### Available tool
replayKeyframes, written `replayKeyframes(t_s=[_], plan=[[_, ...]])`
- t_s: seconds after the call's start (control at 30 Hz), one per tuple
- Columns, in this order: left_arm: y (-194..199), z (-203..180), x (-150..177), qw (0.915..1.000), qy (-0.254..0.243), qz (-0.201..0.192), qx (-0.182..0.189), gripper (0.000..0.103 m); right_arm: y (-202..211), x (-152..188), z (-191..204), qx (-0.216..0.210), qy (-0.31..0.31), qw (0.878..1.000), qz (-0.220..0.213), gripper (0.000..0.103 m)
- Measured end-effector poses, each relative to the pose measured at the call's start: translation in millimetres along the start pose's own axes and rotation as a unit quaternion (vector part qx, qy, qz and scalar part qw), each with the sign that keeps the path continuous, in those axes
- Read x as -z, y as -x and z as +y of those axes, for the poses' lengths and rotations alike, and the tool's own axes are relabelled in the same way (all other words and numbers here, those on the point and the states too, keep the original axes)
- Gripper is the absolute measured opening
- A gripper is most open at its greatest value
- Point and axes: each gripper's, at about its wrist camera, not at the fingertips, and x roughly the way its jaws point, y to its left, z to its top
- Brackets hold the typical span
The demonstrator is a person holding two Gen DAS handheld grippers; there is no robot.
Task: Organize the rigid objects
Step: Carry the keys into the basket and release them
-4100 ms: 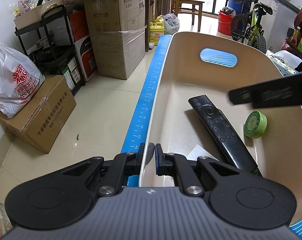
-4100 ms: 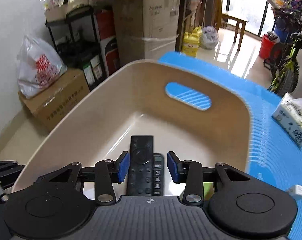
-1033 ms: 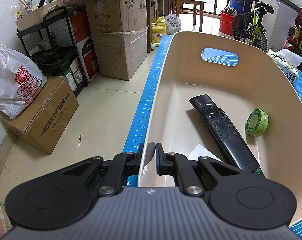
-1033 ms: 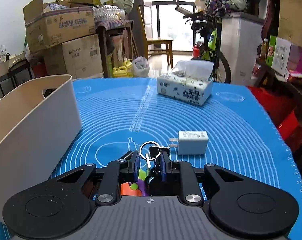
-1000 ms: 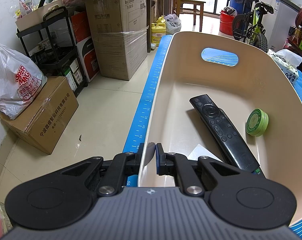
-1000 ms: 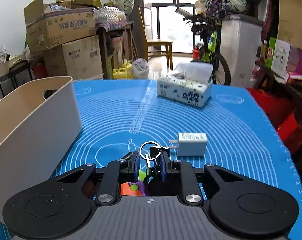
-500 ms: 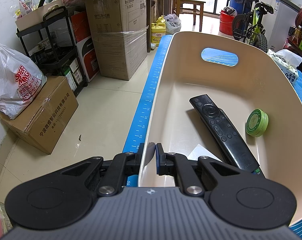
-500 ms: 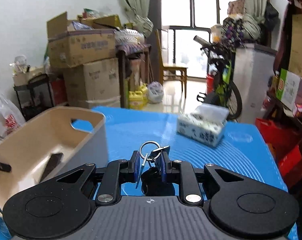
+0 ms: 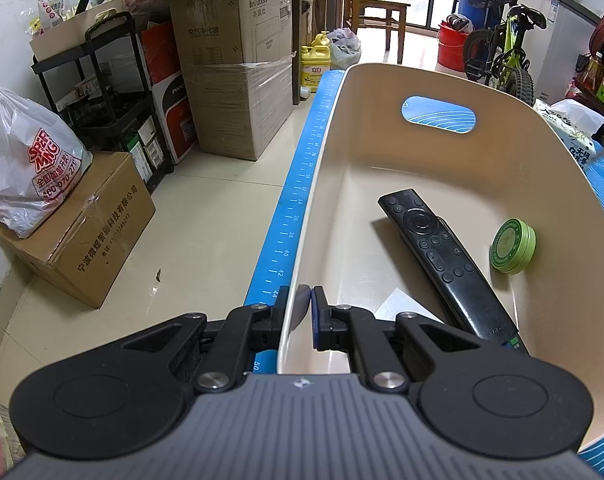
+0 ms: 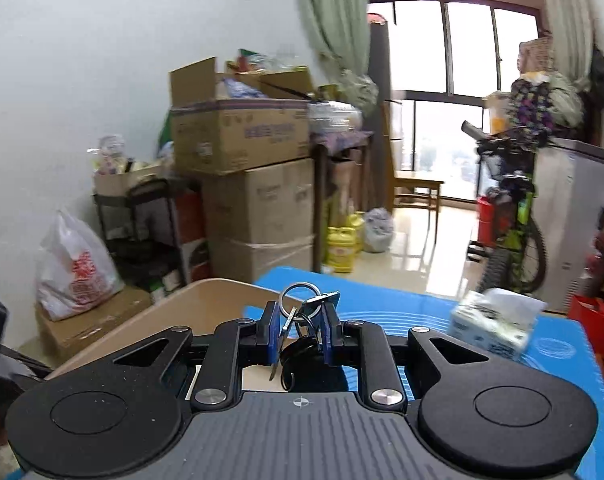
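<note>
Keys carried above the beige bin

The right gripper (image 10: 300, 330) pinches a bunch of keys (image 10: 302, 320), silver ring uppermost, above the bin (image 9: 382, 152); inside it lie a black remote (image 9: 442, 260) and green tin (image 9: 513, 251). The left gripper (image 9: 300, 312) clamps the bin's near wall.

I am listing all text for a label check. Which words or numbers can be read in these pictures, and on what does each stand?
"SPER MNG" and "400-070-271": white plastic bag.
"13071245217", after Chinese print: brown floor carton.
"32" to "50": ruler edge of the blue mat.
"inkaxss", uncertain: tall carton.
Tissue pack, right-view boxes: too blurred.
</note>
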Motion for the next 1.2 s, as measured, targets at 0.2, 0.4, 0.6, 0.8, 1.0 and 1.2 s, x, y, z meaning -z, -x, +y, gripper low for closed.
replayKeyframes(t_s=[0.2, 0.4, 0.6, 0.8, 1.0, 1.2], plan=[[-0.3, -1.8, 0.1, 1.0, -0.001, 0.001, -0.001, 0.011, -31.8, -0.7, 38.1, -0.024, 0.023, 0.999, 0.037, 0.029], [0.0, -3.1, 0.7, 1.0, -0.001, 0.001, -0.001, 0.011, -59.1, 6.3, 68.4, -0.02, 0.047, 0.995, 0.081, 0.029], [0.4, -3.8, 0.4, 1.0, 0.0, 0.001, 0.0, 0.011, -86.1, 17.8, 75.3, -0.009, 0.05, 0.988, 0.143, 0.029], [0.4, -5.3, 0.9, 1.0, -0.002, 0.001, -0.001, 0.011, -110.1, 28.5, 77.1, -0.007, 0.051, 0.975, 0.217, 0.029], [-0.2, -5.9, 0.9, 1.0, -0.002, 0.0, -0.002, 0.011, -119.2, 38.6, 81.2, -0.01, 0.07, 0.963, 0.261, 0.03], [-0.2, -5.9, 1.0, 1.0, -0.002, 0.0, -0.002, 0.011, -109.2, 38.4, 76.8, -0.022, 0.077, 0.966, 0.245, 0.055]])
